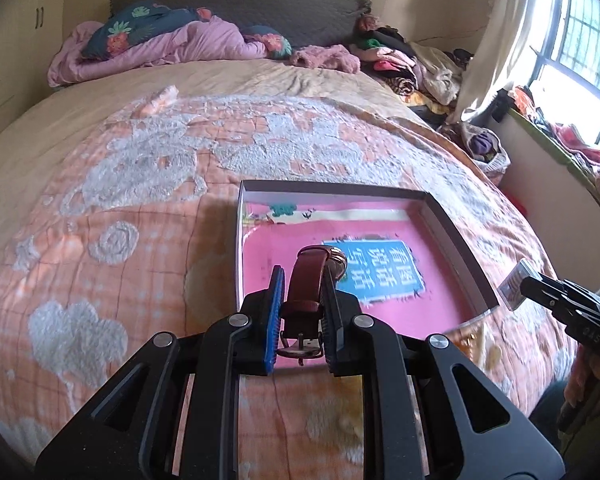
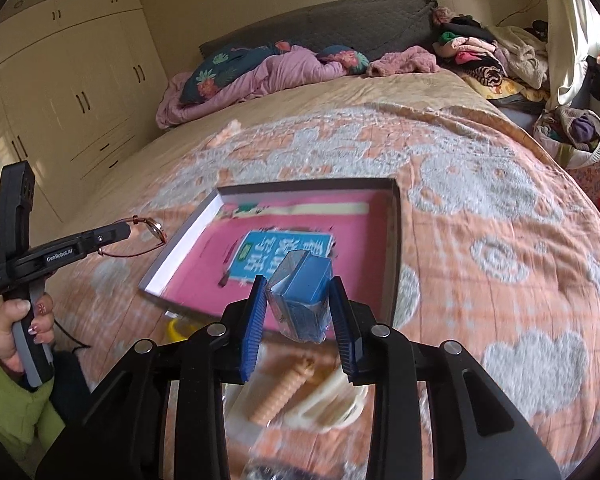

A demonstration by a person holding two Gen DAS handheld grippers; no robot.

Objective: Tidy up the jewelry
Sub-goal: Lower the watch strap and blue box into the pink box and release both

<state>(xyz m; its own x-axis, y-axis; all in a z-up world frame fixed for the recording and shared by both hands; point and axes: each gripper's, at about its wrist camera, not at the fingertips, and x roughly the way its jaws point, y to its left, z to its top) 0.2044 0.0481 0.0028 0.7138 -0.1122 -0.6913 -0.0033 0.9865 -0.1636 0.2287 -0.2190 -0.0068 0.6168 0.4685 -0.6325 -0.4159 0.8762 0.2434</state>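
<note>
Left wrist camera looks along its fingers (image 1: pixel 277 312), low over the bed (image 1: pixel 120 216), facing the headboard. Right wrist camera sits alongside, same heading, close in. Both share the box (image 1: pixel 452 232) (image 2: pixel 396 240) and bedspread.

Brown strap (image 1: pixel 306 280) between blue pads (image 1: pixel 275 312); ahead, pink tray (image 1: pixel 444 216), blue label (image 1: pixel 380 276); underneath, orange-white blanket (image 1: pixel 140 208). Right tool: blue box (image 2: pixel 306 292).

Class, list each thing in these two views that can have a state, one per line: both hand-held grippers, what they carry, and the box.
Left hand-held gripper: shut on watch.
Watch: held above the box.
Right hand-held gripper: shut on blue case.
Blue case: held, tilted.
Box: open, lying on the bed.
</note>
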